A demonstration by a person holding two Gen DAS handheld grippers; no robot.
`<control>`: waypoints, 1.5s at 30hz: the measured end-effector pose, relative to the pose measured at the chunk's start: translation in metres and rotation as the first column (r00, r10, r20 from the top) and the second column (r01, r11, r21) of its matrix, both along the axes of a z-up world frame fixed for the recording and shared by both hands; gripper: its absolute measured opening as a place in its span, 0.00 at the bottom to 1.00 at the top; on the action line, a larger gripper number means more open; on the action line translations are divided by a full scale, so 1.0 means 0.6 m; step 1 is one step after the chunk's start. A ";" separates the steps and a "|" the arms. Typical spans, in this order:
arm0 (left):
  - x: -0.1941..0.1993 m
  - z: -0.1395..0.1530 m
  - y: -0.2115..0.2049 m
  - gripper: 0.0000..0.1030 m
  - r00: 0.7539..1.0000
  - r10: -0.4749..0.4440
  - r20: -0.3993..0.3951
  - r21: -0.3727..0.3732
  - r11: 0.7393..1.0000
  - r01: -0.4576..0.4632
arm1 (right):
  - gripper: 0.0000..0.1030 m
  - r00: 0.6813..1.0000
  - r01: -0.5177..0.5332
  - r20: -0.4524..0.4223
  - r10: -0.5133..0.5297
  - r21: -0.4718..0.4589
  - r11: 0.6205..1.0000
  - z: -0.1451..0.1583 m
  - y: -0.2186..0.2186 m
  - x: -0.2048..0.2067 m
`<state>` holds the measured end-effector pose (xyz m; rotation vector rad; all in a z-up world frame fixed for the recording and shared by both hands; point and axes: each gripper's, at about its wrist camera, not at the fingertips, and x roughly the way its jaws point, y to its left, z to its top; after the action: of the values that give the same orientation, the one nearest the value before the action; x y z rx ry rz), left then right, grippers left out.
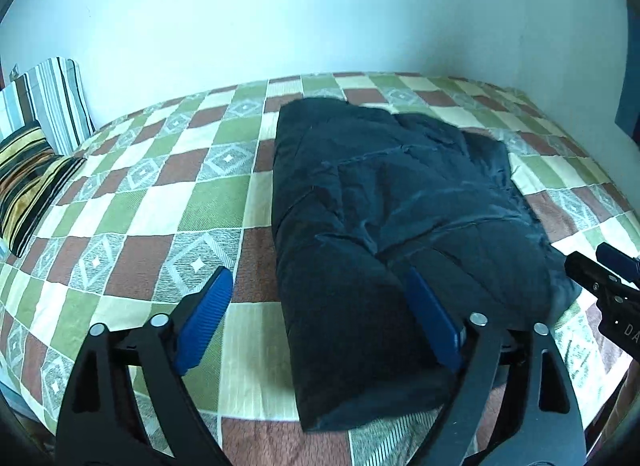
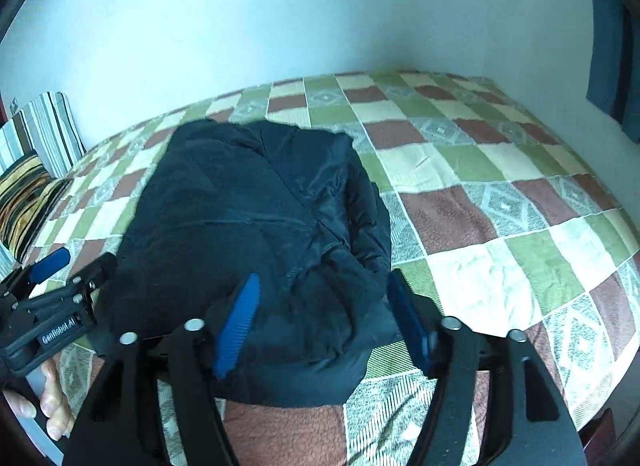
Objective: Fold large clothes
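A dark navy padded jacket lies folded into a thick bundle on the checkered bedspread. My left gripper hovers above the bundle's near left corner. Its blue pads stand wide apart and grip nothing. In the right wrist view the jacket fills the middle left. My right gripper is open over the near right end, with puffy fabric bulging between its pads but not pinched. Each gripper shows in the other's view: the right one at the edge, the left one held by a hand.
Two striped pillows lean against the pale wall at the bed's far left. A blue curtain hangs at the far right. The bed's near edge drops off at the lower right.
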<state>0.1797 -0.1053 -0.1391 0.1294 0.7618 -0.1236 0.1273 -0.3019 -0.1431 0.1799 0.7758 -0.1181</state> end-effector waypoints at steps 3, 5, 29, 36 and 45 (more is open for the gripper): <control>-0.027 0.024 0.002 0.90 0.999 0.013 0.042 0.000 1.000 -0.013 | 0.70 0.999 0.012 0.031 -0.011 -0.022 1.000 0.027 0.007 -0.019; -0.038 0.038 0.005 0.91 0.998 0.024 0.064 0.002 1.000 -0.024 | 0.72 0.999 0.016 0.041 -0.016 -0.021 1.000 0.038 0.007 -0.027; -0.117 0.112 0.026 0.93 0.991 0.040 0.125 -0.067 0.997 -0.031 | 0.74 0.997 0.000 0.080 0.003 -0.032 0.999 0.074 0.030 -0.073; -0.117 0.115 0.028 0.93 0.992 0.038 0.121 -0.072 0.997 -0.029 | 0.74 0.997 -0.002 0.082 0.005 -0.035 0.999 0.077 0.035 -0.074; -0.115 0.115 0.026 0.93 0.993 0.034 0.112 -0.070 0.997 -0.026 | 0.74 0.996 -0.005 0.084 0.008 -0.037 0.999 0.080 0.040 -0.073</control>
<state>0.1104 -0.0898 -0.0703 0.0596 0.6456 -0.1123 0.0838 -0.2779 -0.0953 0.1465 0.6900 -0.1181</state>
